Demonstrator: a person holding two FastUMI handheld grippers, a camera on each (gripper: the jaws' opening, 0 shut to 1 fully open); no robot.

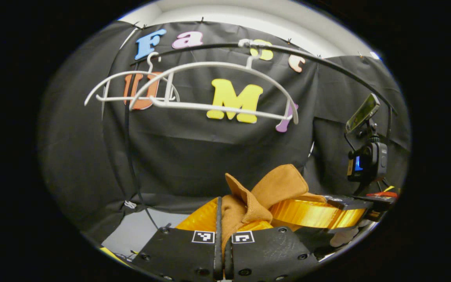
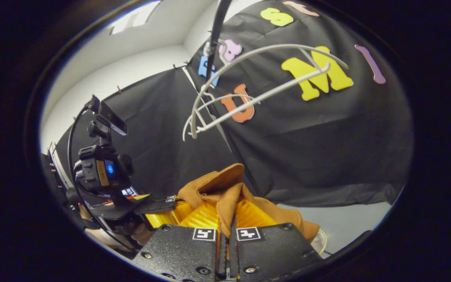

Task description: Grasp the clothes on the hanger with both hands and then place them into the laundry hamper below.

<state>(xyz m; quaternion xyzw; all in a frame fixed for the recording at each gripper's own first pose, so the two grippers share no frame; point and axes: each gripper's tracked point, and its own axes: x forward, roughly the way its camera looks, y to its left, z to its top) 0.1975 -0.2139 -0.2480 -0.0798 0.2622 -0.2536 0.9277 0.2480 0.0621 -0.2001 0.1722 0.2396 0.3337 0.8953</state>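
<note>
A tan-brown garment [image 1: 276, 184] hangs bunched between both grippers, well below the bare white hangers [image 1: 213, 105]. In the left gripper view my left gripper [image 1: 222, 219] is shut on a fold of it, cloth sticking up between the fingers. The right gripper [image 1: 307, 213] comes in from the right and meets the same cloth. In the right gripper view my right gripper [image 2: 227, 223] is shut on another fold of the garment [image 2: 217, 184], and the left gripper [image 2: 163, 213] reaches in from the left. Two white hangers [image 2: 249, 78] hang unloaded on the black rail [image 2: 215, 27].
The black rail [image 1: 327, 62] arcs overhead with a dark upright post [image 1: 129, 149] at the left. A camera rig [image 1: 368, 160] rides on the right gripper, another rig [image 2: 102, 168] on the left gripper. Grey floor [image 1: 139, 231] lies below the black cloth wall.
</note>
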